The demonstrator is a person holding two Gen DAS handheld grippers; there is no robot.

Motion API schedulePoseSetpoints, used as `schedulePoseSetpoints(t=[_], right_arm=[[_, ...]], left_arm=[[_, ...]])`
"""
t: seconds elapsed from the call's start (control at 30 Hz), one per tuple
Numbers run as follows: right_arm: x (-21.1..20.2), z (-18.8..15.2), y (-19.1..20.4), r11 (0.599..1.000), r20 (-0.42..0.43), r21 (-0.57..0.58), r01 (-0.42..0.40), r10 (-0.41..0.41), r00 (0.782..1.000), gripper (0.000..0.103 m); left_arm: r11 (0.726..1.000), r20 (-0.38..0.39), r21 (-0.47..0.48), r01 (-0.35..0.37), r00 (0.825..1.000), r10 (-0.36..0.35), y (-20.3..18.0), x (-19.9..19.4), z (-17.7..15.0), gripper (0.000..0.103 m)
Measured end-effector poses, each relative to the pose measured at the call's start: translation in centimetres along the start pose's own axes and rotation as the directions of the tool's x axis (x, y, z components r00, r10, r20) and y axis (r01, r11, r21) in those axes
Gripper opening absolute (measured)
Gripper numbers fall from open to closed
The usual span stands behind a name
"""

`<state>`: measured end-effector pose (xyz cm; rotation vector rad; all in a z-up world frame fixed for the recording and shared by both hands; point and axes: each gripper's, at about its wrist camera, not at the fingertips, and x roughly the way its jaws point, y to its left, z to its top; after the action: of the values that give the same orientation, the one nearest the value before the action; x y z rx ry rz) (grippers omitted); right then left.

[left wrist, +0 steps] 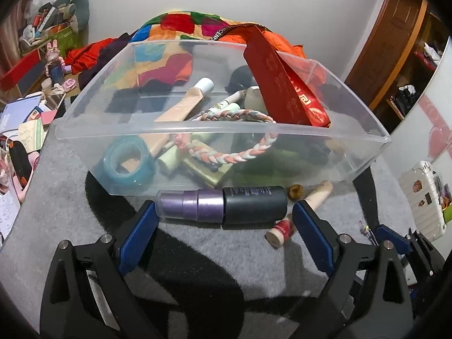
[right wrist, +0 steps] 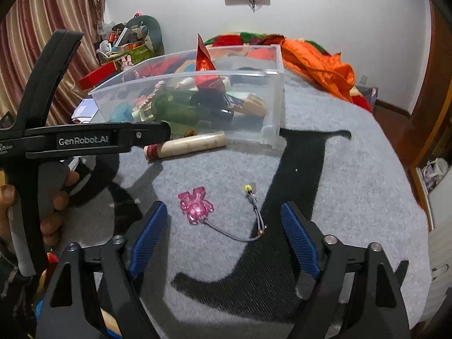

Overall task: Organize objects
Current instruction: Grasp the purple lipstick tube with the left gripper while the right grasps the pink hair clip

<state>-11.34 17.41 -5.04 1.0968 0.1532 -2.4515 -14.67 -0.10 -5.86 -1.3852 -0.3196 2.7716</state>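
Bottle (left wrist: 223, 206), a smooth cylinder with a dark matte body and glossy purple stepped cap, lay on its side at the lower centre of the left wrist view, just outside the near wall of the clear plastic bin (left wrist: 197, 130). The left gripper (left wrist: 224, 220) stood wide, its ribbed blue pads flanking the bottle's two ends without pressing on them. Closing end to end risked the round bottle slipping out or rolling against the bin, since the span looked nearly as long as the jaws were wide. The small tube (left wrist: 281, 231) beside the right pad could get nudged.

In the right wrist view the right gripper (right wrist: 224, 220) was open and empty above a pink faceted charm (right wrist: 196, 204) with a thin cord (right wrist: 243, 236), low in the frame on fuzzy grey fabric (right wrist: 353, 183). The flat charm and limp cord might slide under the pads or snag the nap.
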Motion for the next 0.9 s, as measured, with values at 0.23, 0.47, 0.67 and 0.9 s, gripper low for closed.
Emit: schedulePoseSetpoints(t=[0.23, 0.47, 0.67, 0.9], right_arm=[[-0.1, 0.0, 0.5, 0.999, 0.021, -0.022, 0.037, -0.036, 0.999, 0.026], [-0.7, 0.1, -0.2, 1.000, 0.027, 0.016, 0.014, -0.014, 1.000, 0.021], [-1.4, 0.7, -0.4, 0.999, 0.049, 0.034, 0.010, -0.012, 0.999, 0.021], [-2.5, 2.6, -0.8, 0.998, 0.102, 0.054, 0.018, -0.024, 0.995, 0.021]], left_arm=[[1.000, 0.023, -0.006, 0.003, 1.000, -0.003, 0.1, -0.2, -0.4, 0.090], [1.000, 0.062, 0.010, -0.013, 0.998, 0.013, -0.1, -1.3, -1.4, 0.090], [0.998, 0.118, 0.050, -0.030, 0.993, 0.024, -0.5, -3.4, -2.5, 0.090], [0.998, 0.161, 0.067, -0.005, 0.987, -0.006, -0.6, -5.8, -2.5, 0.090]])
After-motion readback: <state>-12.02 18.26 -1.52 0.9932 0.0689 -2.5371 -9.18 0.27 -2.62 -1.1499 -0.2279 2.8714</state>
